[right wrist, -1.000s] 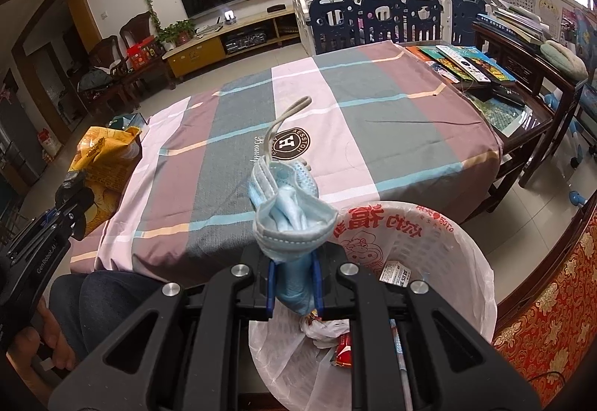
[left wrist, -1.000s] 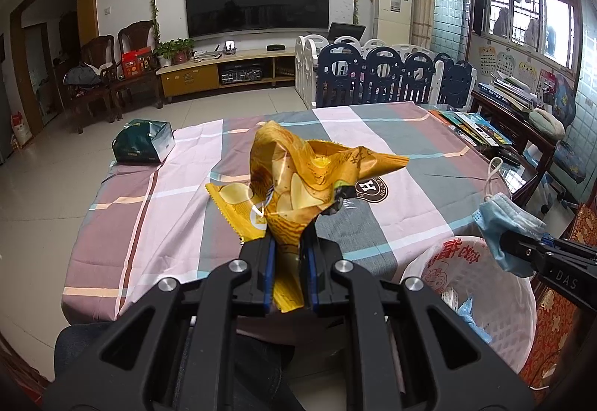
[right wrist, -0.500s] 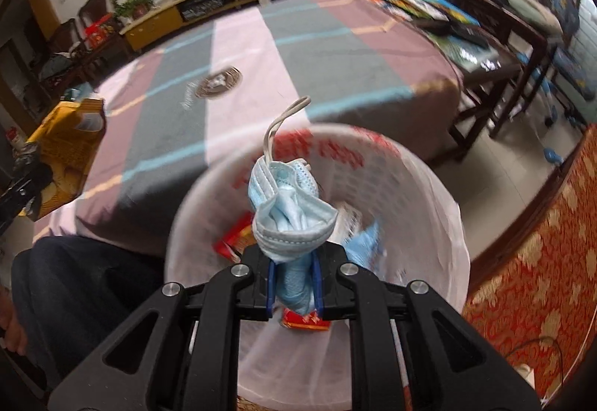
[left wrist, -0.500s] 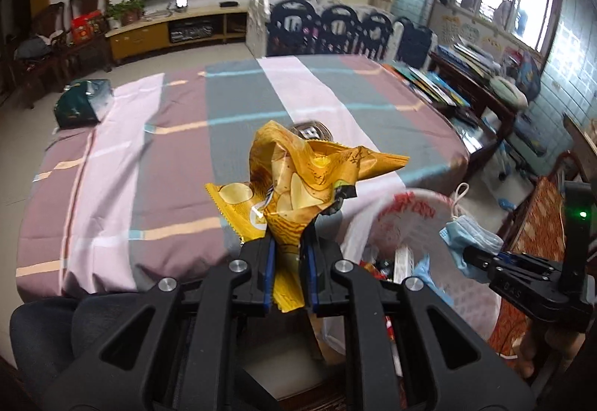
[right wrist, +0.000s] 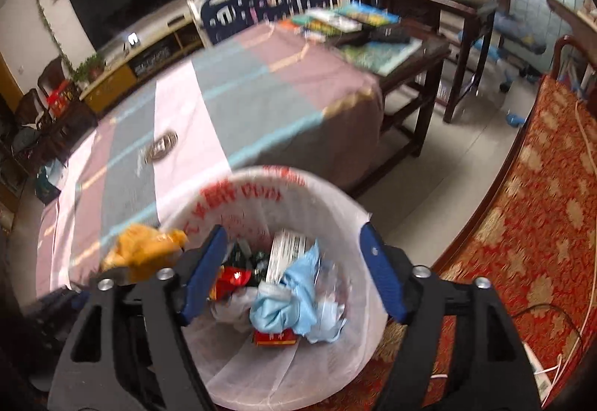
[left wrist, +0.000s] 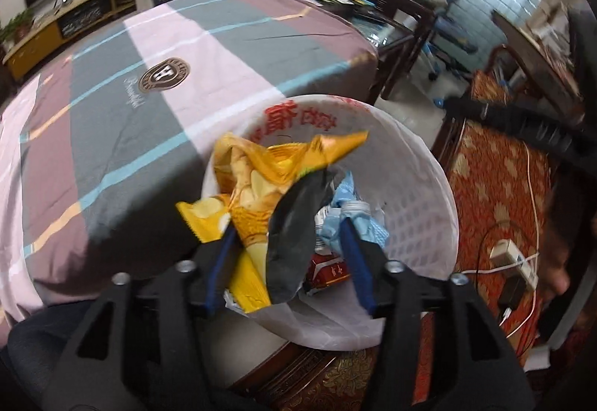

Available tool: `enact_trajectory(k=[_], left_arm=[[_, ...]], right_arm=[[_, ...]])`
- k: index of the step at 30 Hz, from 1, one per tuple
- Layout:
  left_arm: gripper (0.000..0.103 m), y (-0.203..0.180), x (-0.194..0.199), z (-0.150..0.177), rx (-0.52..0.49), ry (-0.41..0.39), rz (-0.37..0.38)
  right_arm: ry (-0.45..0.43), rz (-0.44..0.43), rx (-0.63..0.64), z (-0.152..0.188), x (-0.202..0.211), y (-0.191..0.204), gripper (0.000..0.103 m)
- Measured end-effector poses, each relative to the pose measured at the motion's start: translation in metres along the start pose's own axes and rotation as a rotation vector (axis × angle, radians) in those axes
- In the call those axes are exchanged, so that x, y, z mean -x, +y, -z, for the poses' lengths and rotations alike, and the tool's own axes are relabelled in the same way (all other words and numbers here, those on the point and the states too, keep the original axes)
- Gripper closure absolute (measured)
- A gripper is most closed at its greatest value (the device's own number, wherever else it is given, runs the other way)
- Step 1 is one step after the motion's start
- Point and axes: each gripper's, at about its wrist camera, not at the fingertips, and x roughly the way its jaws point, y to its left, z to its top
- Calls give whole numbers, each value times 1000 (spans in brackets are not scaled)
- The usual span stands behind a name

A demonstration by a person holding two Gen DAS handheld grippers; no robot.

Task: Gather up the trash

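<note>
A white trash bin [left wrist: 418,187] lined with a white bag stands beside the table; it also shows in the right wrist view [right wrist: 347,217]. My left gripper [left wrist: 287,254] is open over the bin, and the yellow chip bag [left wrist: 268,183] hangs loose between its spread fingers. The chip bag shows at the bin's left rim in the right wrist view [right wrist: 143,250]. My right gripper [right wrist: 293,273] is open and empty above the bin. The blue face mask [right wrist: 287,295] lies on the trash inside; it also shows in the left wrist view [left wrist: 354,220].
The table with a striped cloth [left wrist: 149,82] lies to the left of the bin. A dark wooden side table with books [right wrist: 377,34] stands behind. A red patterned seat [right wrist: 530,194] with a power strip and cables [left wrist: 511,258] is to the right.
Both grippers have moved over the bin and opened. The face mask has dropped into the bin. The chip bag has come free of the left fingers.
</note>
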Motion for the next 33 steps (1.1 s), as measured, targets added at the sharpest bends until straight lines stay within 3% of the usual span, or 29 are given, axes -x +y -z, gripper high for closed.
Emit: enact_trajectory(k=[1, 4, 8, 13, 15, 18, 22, 33], left_arm=[[30, -4, 3, 1, -19, -12, -19], [20, 0, 21, -2, -19, -62, -80], [16, 22, 66, -10, 53, -160, -254], [8, 54, 133, -12, 279, -236, -250], [7, 61, 160, -10, 326, -275, -298], [4, 61, 197, -8, 344, -331, -385], [4, 53, 231, -4, 338, -387, -432], [4, 45, 243, 3, 329, -382, -480]], right_arm=[[-30, 6, 14, -3, 8, 3, 25], [-105, 35, 67, -10, 34, 17, 19], [-155, 61, 132, -15, 60, 37, 15], [-188, 38, 159, -21, 87, 52, 12], [-187, 13, 167, -21, 95, 58, 9], [-169, -26, 205, -21, 106, 72, 3], [-178, -80, 254, -13, 122, 94, 3], [-171, -85, 279, -3, 128, 114, 3]])
